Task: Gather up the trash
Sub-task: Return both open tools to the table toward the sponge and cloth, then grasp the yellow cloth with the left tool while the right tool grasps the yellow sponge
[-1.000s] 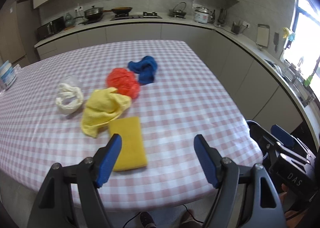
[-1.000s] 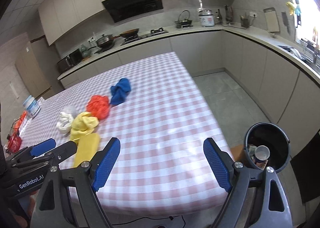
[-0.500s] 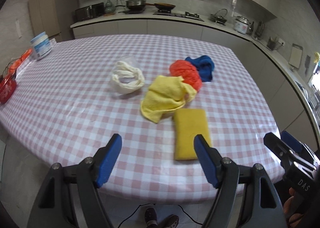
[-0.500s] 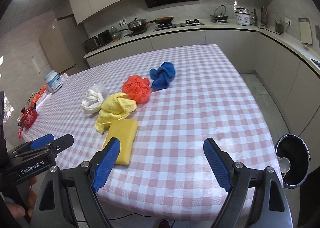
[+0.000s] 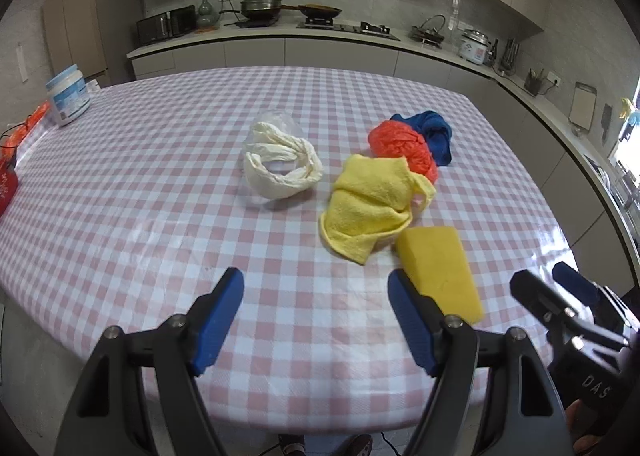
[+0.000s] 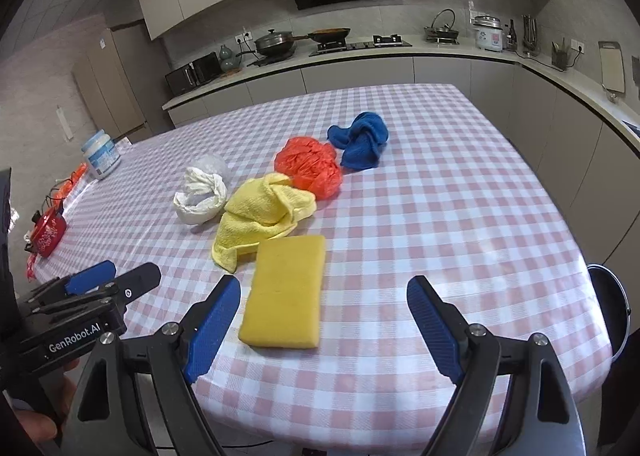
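Kitchen counters ring a table under a pink-and-white checked oilcloth (image 5: 168,216). From the left wrist view, the left gripper (image 5: 316,288) hangs over the near table edge with its blue-padded jaws spread and nothing between them. A flat yellow rectangular sponge (image 5: 438,268) lies just past its right finger. A crumpled yellow terry cloth (image 5: 372,204) sits beyond that, with a twisted white plastic bag (image 5: 280,164) ahead, an orange crumpled plastic bag (image 5: 404,146) and a bunched blue cloth (image 5: 434,130) farther right.

From the right wrist view, the right gripper (image 6: 324,308) also stands spread and empty, the sponge (image 6: 288,288) just ahead of its left finger. A black round bin (image 6: 610,304) shows beside the table, off to its right.
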`<action>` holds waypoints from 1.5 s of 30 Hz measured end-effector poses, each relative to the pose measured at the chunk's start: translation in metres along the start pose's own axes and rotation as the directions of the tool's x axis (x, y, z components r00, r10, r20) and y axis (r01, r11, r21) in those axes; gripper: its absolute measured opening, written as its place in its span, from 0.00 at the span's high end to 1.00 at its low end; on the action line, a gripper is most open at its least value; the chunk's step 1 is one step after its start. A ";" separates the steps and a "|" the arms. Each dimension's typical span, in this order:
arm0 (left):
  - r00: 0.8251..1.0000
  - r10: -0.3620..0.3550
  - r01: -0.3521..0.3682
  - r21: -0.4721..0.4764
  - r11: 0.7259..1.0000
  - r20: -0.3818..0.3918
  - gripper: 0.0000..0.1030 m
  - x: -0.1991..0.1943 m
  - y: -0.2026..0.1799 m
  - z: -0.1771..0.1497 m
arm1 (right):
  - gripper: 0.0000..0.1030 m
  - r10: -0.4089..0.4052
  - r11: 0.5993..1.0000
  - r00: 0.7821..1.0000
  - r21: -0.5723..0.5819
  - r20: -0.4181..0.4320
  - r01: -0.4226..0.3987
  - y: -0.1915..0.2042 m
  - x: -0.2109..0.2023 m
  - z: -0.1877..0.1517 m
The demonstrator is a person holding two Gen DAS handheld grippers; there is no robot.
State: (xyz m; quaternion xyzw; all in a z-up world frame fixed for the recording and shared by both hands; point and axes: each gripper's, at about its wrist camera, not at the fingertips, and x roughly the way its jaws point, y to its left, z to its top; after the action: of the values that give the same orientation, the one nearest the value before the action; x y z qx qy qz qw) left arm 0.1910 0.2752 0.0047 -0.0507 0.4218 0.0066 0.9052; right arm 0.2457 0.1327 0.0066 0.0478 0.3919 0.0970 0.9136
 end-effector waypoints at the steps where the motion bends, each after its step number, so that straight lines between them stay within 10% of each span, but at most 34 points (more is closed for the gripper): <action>1: 1.000 -0.008 0.008 0.006 1.000 -0.004 0.26 0.005 0.004 0.002 | 0.16 -0.007 1.000 1.000 0.001 -0.003 0.007 0.004 0.005 -0.001; 17: 0.996 -0.080 0.083 0.079 0.993 -0.044 0.26 0.051 0.018 0.015 | 0.16 -0.109 0.994 0.991 -0.003 -0.079 0.109 0.030 0.079 -0.013; 45: 0.995 -0.027 0.035 0.088 0.996 -0.098 0.26 0.116 -0.066 0.054 | 0.16 -0.120 0.992 0.989 0.024 -0.083 0.122 -0.086 0.128 0.058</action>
State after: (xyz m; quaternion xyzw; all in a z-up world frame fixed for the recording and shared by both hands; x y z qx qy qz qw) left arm 0.3109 0.2115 -0.0437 -0.0169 0.4643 -0.0288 0.8851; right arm 0.3863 0.0755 -0.0580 0.0331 0.4321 0.0375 0.9004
